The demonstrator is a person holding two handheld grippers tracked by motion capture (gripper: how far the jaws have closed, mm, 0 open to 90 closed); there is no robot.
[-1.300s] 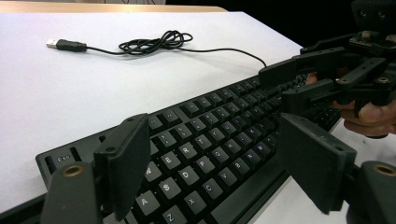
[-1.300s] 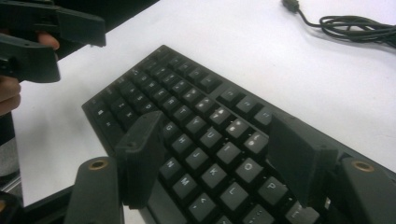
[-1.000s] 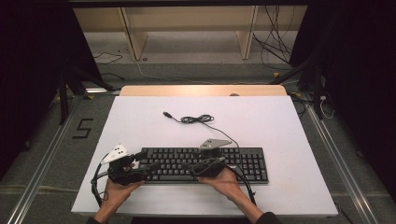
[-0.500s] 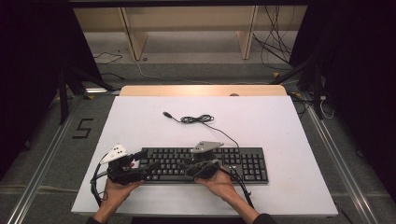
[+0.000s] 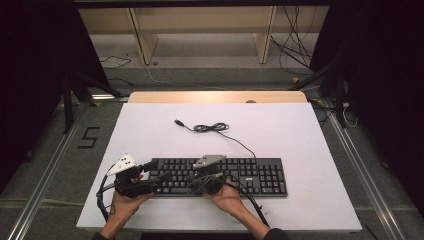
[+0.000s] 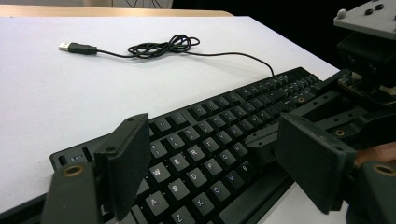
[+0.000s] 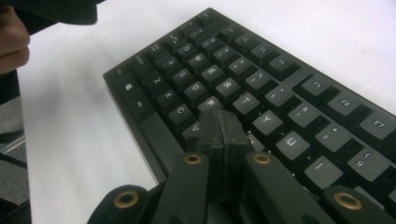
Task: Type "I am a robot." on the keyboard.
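The black keyboard (image 5: 217, 175) lies near the front edge of the white desk (image 5: 300, 130), with bare desk behind it and to its right. Its cable (image 5: 212, 128) coils behind it. At the keyboard's left end the left claw (image 5: 152, 170) stands open over the keys. The right claw (image 7: 223, 128), jaws pressed together, seems to touch the middle letter keys. Grey floor surrounds the desk.

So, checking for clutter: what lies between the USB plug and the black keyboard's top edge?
Bare white tabletop, in the high view; the black USB plug lies apart from the black keyboard, with the coiled black cable off to its side.
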